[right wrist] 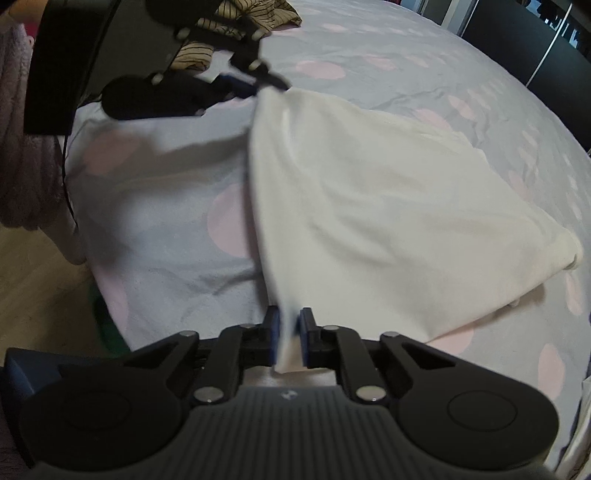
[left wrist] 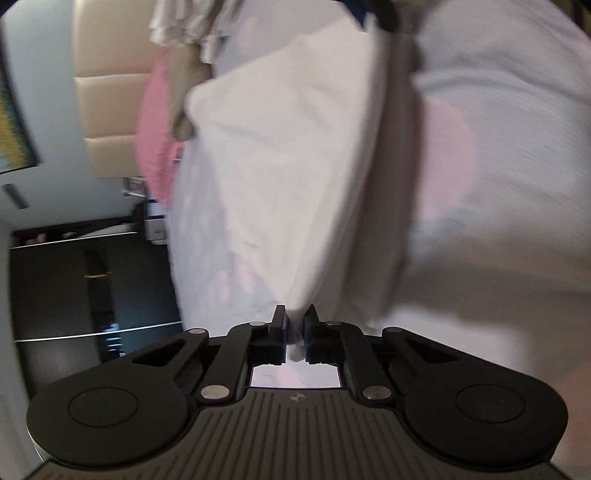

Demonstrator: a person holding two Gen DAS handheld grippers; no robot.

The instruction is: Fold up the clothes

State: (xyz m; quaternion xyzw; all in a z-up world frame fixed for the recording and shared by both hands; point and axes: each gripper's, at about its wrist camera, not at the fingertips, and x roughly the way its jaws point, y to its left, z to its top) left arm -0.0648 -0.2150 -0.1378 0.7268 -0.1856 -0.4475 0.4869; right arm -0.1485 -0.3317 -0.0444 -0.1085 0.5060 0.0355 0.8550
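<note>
Both sets of fingers are pinched down tight on cloth right now: the right gripper [right wrist: 291, 339] has a corner of the white garment [right wrist: 388, 206] squeezed between its blue pads, with a little tab of fabric poking out behind them, and the left gripper [left wrist: 294, 328] is closed the same way on another corner. In the right wrist view the left gripper [right wrist: 275, 83] shows up at the far left, nipping the garment's far corner, so the near-left edge of the cloth is stretched in a line between the two and lifted a bit off the bed [right wrist: 166, 240]. The rest of the garment spreads out to the right and lies on the bedsheet, which is pale lavender with pink dots, ending in a bunched corner at the far right. Beyond the left gripper there's a striped piece of clothing [right wrist: 236, 22] crumpled at the far end of the bed. The left wrist view is pretty blurry, but there's something pink [left wrist: 155, 133] off to the left, against a beige padded headboard [left wrist: 107, 92]. Wood floor [right wrist: 33, 288] shows at the near left, beside the bed.
</note>
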